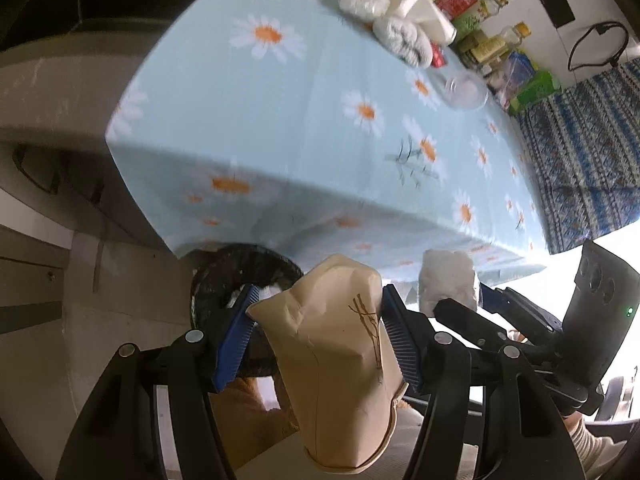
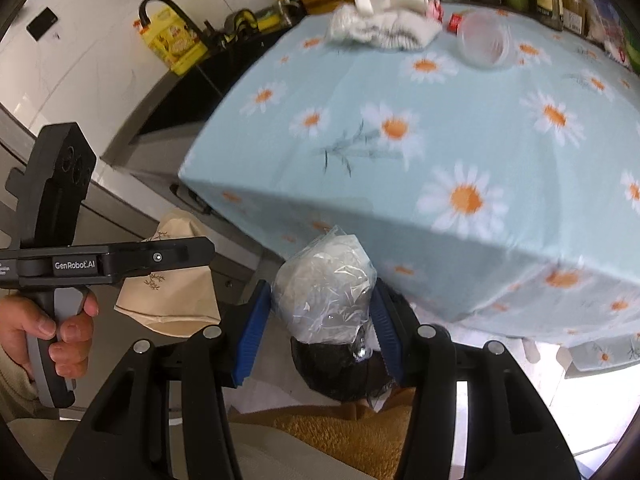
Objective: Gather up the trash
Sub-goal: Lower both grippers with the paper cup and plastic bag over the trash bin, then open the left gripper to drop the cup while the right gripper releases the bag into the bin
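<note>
Tan paper bag (image 1: 336,360) sat clenched in the left tongs (image 1: 320,300); the right tongs (image 2: 320,300) clenched a plastic-wrapped wad (image 2: 324,292) past the surface (image 2: 440,120) edge.

a daisy-print blue tablecloth (image 2: 460,128) covers the table – grey cabinets (image 1: 36,208) beside it, white wall (image 2: 92,40) behind.

Black tool (image 1: 318,322); ribbed blue pads (image 1: 236,336)
</note>
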`<state>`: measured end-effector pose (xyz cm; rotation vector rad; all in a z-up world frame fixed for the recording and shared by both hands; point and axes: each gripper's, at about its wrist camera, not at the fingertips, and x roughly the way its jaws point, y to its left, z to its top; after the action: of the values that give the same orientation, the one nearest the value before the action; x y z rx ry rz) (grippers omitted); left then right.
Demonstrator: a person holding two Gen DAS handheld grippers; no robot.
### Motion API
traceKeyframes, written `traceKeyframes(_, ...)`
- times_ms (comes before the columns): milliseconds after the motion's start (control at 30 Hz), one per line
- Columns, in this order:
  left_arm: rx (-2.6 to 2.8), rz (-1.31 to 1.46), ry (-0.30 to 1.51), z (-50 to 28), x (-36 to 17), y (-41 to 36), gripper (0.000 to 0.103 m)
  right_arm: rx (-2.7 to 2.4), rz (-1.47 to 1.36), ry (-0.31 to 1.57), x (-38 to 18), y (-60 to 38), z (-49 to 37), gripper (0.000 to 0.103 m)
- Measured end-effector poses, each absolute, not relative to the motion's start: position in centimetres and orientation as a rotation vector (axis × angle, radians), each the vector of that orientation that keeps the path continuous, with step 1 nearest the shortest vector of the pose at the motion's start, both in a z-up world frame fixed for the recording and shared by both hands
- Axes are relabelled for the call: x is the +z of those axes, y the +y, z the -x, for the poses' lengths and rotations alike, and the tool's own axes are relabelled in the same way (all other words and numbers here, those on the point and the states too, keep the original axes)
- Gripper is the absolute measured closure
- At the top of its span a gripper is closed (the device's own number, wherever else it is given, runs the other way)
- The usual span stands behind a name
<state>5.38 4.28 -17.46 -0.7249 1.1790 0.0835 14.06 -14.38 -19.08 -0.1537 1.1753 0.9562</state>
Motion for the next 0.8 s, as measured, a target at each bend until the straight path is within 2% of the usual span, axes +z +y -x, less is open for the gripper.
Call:
traceKeyframes(367,0.089,0.759,1.270,-3.6,-22.6,4.0,0.042,0.916,0.173,1.292,-23.5,-15.3,-11.9,0.052)
traceKeyframes(800,0.096,0.753,1.333,-4.3,-26.1,3.2,0.042,0.892,0.186,1.376,-27.1,-14.7,-11.2,0.052)
